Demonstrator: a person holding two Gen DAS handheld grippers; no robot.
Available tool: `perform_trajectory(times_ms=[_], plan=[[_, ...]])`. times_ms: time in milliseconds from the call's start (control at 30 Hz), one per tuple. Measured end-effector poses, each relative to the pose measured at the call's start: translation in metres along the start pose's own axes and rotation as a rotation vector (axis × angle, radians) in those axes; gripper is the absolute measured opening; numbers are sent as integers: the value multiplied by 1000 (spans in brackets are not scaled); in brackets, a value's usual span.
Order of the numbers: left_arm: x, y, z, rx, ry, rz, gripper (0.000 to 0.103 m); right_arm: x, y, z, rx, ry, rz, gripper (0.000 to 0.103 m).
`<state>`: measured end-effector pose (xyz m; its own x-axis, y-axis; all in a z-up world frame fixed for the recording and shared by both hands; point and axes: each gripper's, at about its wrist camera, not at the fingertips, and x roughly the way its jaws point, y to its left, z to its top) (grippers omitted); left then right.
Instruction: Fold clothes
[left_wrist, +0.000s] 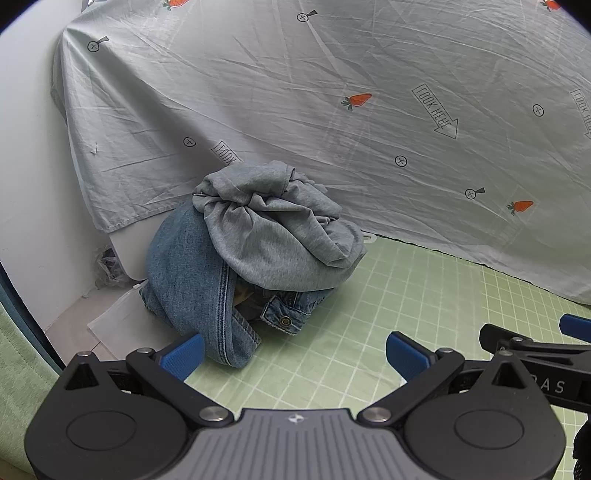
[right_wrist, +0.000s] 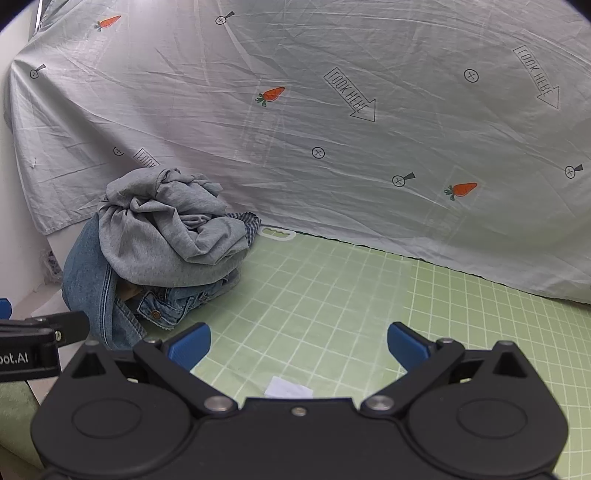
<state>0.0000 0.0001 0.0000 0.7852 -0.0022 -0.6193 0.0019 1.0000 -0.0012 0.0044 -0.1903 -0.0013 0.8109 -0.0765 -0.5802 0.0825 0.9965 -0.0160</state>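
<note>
We find the clothes heaped at the far left corner of the green grid mat (left_wrist: 388, 314): a crumpled grey garment (left_wrist: 273, 229) lies on top of a blue denim jacket (left_wrist: 184, 273), whose brass button (left_wrist: 285, 321) faces us. The denim spills over the mat's left edge toward the white wall (left_wrist: 26, 166).

Only the right wrist view shows a bit of checked fabric (right_wrist: 248, 221) poking out behind the grey garment, a white plastic handle piece (right_wrist: 277, 233) at the mat's far edge, and a small white label (right_wrist: 289, 389) on the mat near its own gripper. Only the left wrist view shows a crinkled plastic bag (left_wrist: 107, 266) against the wall and white paper (left_wrist: 122, 314) beside the denim.

The grey sheet (left_wrist: 332, 110) hung behind the mat carries carrots, small plus signs in circles and arrows — each arrow reads "LOOK HERE". On the neighbouring gripper we read "AS" in the left view and "oot.AI" in the right view; the rest is cut off.

The left gripper (left_wrist: 293, 356) has its jaws wide apart with nothing between them; the denim hem lies just ahead of its left blue finger (left_wrist: 183, 354). The right gripper (right_wrist: 299, 345) — equally spread and empty — hangs over bare mat, the pile well to its left.
</note>
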Motion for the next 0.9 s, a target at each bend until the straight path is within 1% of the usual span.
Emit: perform_trajectory(times_ms=[100, 333, 767, 900], plan=[[0, 1, 0, 2, 0, 2, 103, 2, 4, -1, -1, 1, 1, 103], [3, -5, 2, -3, -2, 8, 103, 4, -3, -2, -6, 1, 4, 103], [6, -3, 0, -3, 7, 6, 103, 5, -5, -3, -19, 3, 9, 103], [6, -3, -1, -4, 7, 6, 103, 5, 2, -1, -17, 8, -2, 103]])
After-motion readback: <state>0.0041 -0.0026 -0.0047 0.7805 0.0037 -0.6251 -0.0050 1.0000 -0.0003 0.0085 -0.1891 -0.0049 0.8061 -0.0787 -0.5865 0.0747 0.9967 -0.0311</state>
